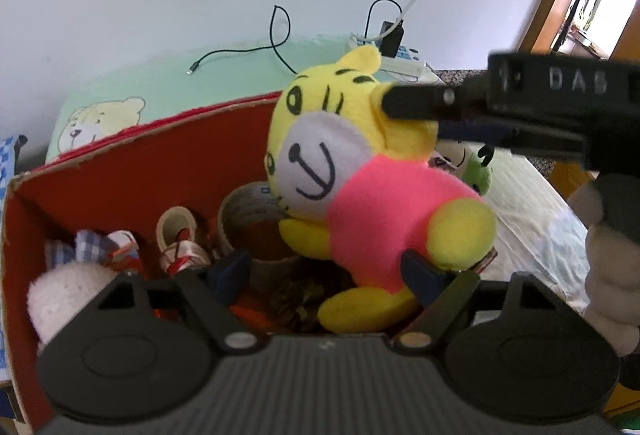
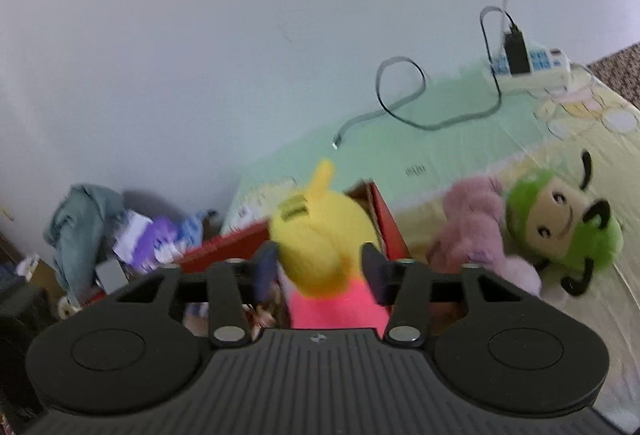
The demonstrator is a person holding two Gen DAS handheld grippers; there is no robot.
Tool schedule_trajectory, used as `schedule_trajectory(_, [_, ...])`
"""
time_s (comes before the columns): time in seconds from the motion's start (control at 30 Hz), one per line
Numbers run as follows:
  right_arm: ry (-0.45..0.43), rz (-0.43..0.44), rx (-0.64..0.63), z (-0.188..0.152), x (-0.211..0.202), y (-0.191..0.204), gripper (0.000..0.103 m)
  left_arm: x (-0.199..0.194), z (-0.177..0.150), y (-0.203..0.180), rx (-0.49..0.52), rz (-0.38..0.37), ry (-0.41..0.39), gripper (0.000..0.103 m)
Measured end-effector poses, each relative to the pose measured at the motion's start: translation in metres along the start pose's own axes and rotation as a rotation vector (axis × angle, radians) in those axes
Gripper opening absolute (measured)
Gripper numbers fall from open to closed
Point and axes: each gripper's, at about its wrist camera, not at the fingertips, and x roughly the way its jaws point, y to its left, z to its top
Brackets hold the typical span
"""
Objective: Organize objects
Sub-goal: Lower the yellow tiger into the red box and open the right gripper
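Left claw point(image 1: 326, 271) stands wide open over the red cardboard box point(image 1: 132, 171). Yellow tiger plush point(image 1: 360, 175) in pink shirt hangs above the box, its head pinched by the right claw point(image 1: 404, 115), entering from the right. Box contents: tape roll point(image 1: 176, 231), checked cloth point(image 1: 90, 243), white plush point(image 1: 64, 295).

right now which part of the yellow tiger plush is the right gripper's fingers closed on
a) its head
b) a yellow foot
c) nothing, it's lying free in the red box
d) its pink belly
a: in the left wrist view the right gripper has its fingers pinching the side of the yellow tiger plush at its head, above the red box.
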Motion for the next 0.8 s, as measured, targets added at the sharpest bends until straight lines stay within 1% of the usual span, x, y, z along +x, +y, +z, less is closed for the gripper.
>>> schedule_trajectory(0.07, [-0.006, 0.007, -0.036, -0.001, 0.006, 0.006, 0.037, 0.005, 0.001, 0.001, 0.003, -0.001, 0.012, 0.083])
schedule_trajectory(0.13, [0.001, -0.014, -0.082, -0.004, 0.014, 0.011, 0.035, 0.010, 0.002, 0.000, 0.007, 0.010, 0.024, 0.083])
schedule_trajectory(0.2, [0.009, -0.017, -0.088, -0.007, 0.021, 0.011, 0.035, 0.013, 0.003, 0.001, 0.004, 0.016, 0.034, 0.083])
schedule_trajectory(0.23, [0.020, -0.029, -0.099, -0.007, 0.025, 0.010, 0.034, 0.015, 0.003, 0.002, 0.000, 0.014, 0.040, 0.083])
schedule_trajectory(0.33, [0.058, -0.112, -0.155, -0.012, 0.035, 0.011, 0.033, 0.022, 0.004, 0.005, -0.009, 0.026, 0.065, 0.084])
schedule_trajectory(0.43, [0.079, -0.149, -0.159, -0.018, 0.040, 0.003, 0.032, 0.030, 0.004, 0.005, -0.009, 0.051, 0.087, 0.084])
schedule_trajectory(0.6, [0.063, -0.153, -0.198, -0.023, 0.034, 0.003, 0.032, 0.036, 0.006, 0.007, -0.013, 0.055, 0.093, 0.085])
schedule_trajectory(0.7, [0.057, -0.152, -0.168, -0.023, 0.032, 0.001, 0.035, 0.036, 0.007, 0.006, -0.006, 0.072, 0.096, 0.088])
schedule_trajectory(0.8, [0.060, -0.133, -0.121, -0.021, 0.029, -0.004, 0.035, 0.035, 0.007, 0.003, 0.004, 0.083, 0.097, 0.089])
